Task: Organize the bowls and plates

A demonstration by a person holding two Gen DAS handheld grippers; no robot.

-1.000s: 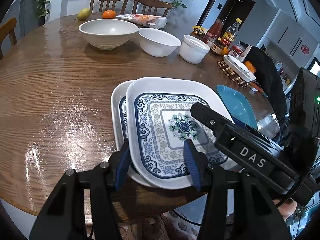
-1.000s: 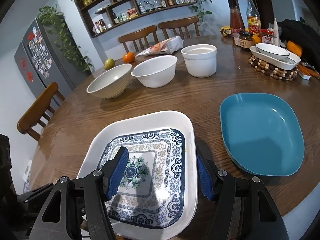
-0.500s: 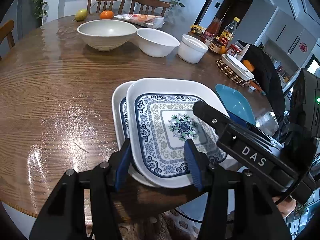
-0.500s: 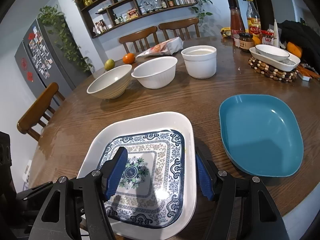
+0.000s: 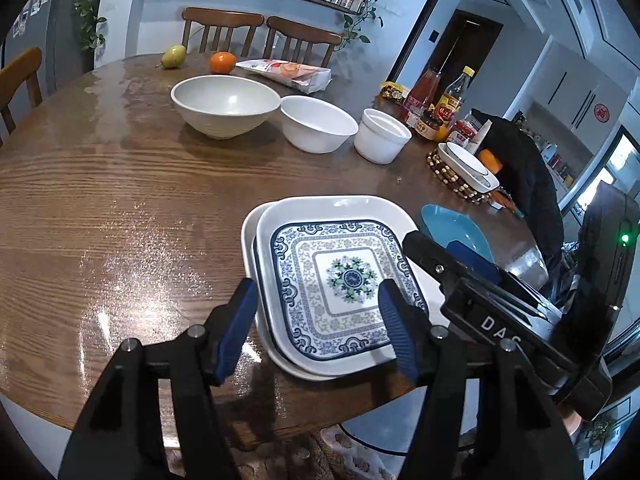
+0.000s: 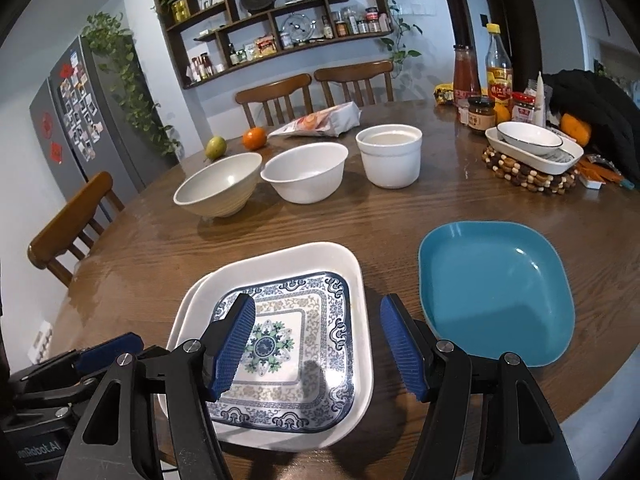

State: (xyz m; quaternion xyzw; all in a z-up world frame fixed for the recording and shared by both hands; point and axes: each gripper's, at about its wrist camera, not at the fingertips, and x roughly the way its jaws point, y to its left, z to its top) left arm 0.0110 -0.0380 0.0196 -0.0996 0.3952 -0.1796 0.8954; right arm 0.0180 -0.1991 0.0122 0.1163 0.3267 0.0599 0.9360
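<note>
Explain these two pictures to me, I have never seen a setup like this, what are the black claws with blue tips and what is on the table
There is no robot here: a person holds a two-finger gripper in each hand, and a wide-angle camera on each one looks forward along its fingers. One picture comes from the left gripper, the other from the right gripper.

On the round wooden table a patterned plate sits stacked on a second white plate. A blue plate lies beside them. Farther back stand three bowls: a beige bowl, a white bowl and a straight-sided white bowl, then fruit, a snack bag and bottles.

Neither gripper holds anything. The left jaws are opening around the near edge of the stack; the right jaws stand open above it.
</note>
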